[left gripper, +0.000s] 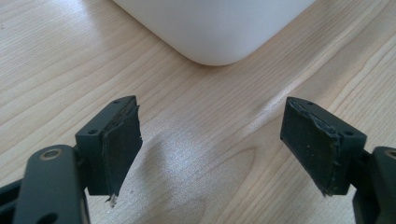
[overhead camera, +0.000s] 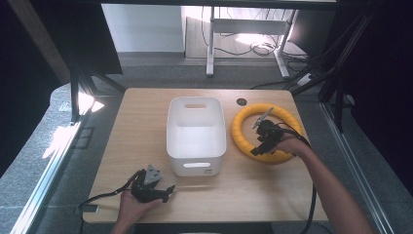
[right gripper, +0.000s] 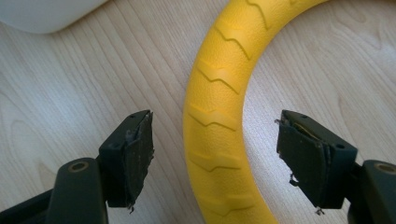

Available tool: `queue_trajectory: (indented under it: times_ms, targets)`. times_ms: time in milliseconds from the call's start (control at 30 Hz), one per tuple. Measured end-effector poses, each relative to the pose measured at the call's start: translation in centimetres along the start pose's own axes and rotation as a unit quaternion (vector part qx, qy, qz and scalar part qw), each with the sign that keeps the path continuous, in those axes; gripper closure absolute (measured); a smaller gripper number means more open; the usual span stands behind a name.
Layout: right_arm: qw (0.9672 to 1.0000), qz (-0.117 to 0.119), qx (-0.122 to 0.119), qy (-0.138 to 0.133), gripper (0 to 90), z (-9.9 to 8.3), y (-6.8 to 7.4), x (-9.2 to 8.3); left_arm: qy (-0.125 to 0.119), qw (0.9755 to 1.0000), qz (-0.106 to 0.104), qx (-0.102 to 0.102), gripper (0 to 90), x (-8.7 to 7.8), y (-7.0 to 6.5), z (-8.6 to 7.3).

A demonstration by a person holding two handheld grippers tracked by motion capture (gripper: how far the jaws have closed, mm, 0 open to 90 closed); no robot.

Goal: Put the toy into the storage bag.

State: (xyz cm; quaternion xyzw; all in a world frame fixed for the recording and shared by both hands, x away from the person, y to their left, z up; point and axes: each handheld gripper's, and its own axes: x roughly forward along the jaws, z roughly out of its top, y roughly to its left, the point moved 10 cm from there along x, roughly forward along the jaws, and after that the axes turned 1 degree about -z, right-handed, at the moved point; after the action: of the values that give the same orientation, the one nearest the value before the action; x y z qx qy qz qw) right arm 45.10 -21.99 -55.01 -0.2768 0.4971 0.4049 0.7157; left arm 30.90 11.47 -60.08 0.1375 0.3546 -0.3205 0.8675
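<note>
One yellow ring, flat on the table right of the white bin. Right claw wide, straddling its band, gripping nothing. Left claw wide, empty. Step: approach; next, lower and close.

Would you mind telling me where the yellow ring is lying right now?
In the high view the yellow ring lies flat on the table's right side, just right of the white bin, with the right gripper over its near part.
</note>
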Motion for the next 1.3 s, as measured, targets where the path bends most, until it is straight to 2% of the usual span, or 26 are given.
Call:
queue_trajectory:
  times_ms: [67,400,733,933,1300]
  targets:
    - [1.0,-0.004,-0.005,0.006,27.6,-0.1,-0.1,0.3,0.0,1.0,0.0,0.0,20.5,0.0,0.0,0.0]
    - [0.9998,-0.004,0.003,0.018,27.8,-0.3,-0.7,1.4,0.001,1.0,-0.001,0.001,20.5,0.1,-0.1,0.0]
    - [0.9991,-0.003,-0.011,0.041,29.1,-0.6,-0.5,3.0,0.002,1.0,-0.002,0.001,20.5,0.1,-0.1,-0.1]
    - [0.9983,0.001,-0.016,0.056,31.9,-0.7,-0.2,3.8,0.0,1.0,-0.002,0.0,20.5,0.1,-0.1,0.0]
    - [0.997,-0.005,-0.027,0.073,39.6,-0.9,-0.3,4.8,0.001,1.0,-0.001,0.001,20.4,0.0,-0.1,-0.1]
